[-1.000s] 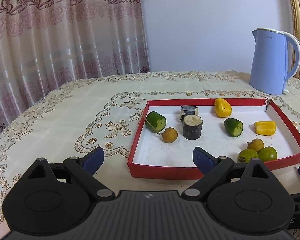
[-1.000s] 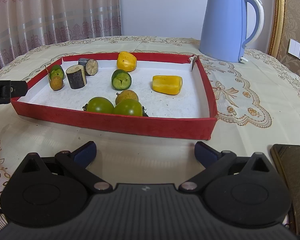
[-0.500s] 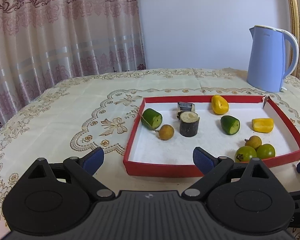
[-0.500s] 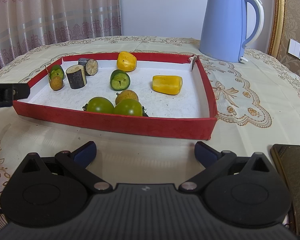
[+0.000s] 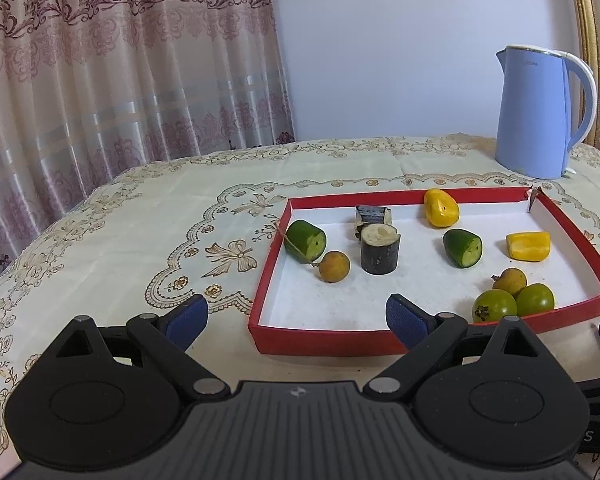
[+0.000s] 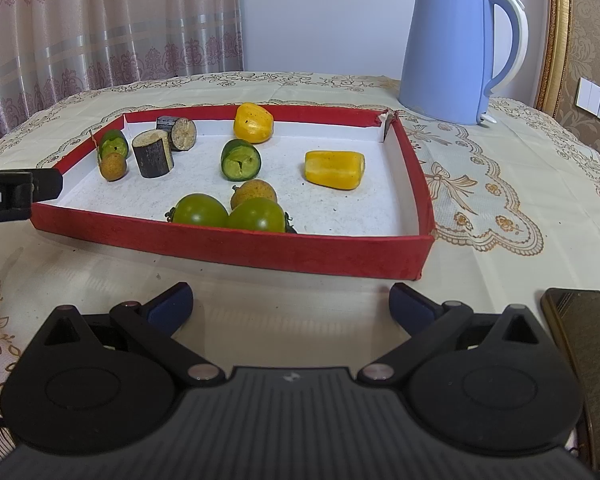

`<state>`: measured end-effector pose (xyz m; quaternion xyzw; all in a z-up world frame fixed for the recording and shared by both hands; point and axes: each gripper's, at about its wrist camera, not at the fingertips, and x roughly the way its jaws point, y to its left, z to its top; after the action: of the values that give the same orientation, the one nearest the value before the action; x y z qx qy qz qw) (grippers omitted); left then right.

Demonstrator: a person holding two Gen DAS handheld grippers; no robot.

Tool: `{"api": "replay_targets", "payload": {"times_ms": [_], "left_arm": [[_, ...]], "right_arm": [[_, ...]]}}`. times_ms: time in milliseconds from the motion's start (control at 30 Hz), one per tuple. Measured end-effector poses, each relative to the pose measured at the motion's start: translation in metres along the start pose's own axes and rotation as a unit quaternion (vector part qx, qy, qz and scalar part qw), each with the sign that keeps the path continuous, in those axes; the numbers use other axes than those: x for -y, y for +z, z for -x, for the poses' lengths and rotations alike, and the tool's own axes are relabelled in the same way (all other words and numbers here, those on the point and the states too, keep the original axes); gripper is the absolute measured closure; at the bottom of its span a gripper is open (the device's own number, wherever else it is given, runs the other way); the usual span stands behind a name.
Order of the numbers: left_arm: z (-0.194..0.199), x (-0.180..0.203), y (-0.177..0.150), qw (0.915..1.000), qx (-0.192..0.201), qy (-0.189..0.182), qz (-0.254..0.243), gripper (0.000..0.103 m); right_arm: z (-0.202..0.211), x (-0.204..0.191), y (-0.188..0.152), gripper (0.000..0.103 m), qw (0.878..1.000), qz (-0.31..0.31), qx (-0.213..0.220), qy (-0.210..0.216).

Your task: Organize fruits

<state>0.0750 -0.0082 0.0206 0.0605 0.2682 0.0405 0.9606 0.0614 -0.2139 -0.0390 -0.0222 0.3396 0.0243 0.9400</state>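
Note:
A red tray (image 5: 332,342) (image 6: 228,246) with a white floor holds the fruit pieces. In it lie two green cut pieces (image 5: 307,240) (image 6: 241,159), two dark cut cylinders (image 5: 379,248) (image 6: 153,153), two yellow pieces (image 5: 441,208) (image 6: 334,169), brown round fruits (image 5: 334,266) (image 6: 253,193) and two green tomatoes (image 5: 494,306) (image 6: 201,210). My left gripper (image 5: 296,314) is open and empty, just before the tray's near left corner. My right gripper (image 6: 290,302) is open and empty, in front of the tray's near wall.
A blue kettle (image 5: 538,112) (image 6: 458,46) stands on the tablecloth behind the tray's right corner. A dark phone (image 6: 588,344) lies at the right of my right gripper. The left gripper's body (image 6: 8,196) shows at the tray's left. Curtains hang behind the table.
My left gripper has drawn back and risen a little, so the tray looks smaller and lower in its view. The right gripper has stayed still.

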Motion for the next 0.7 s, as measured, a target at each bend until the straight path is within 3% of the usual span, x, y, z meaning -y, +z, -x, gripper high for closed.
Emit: {"api": "replay_targets", "payload": {"times_ms": [700], "left_arm": [[0.001, 0.0047, 0.0014, 1.0, 0.0, -0.006, -0.006, 0.006]], "right_arm": [[0.0002, 0.0, 0.0, 0.0, 1.0, 0.0, 0.0, 0.0]]}}
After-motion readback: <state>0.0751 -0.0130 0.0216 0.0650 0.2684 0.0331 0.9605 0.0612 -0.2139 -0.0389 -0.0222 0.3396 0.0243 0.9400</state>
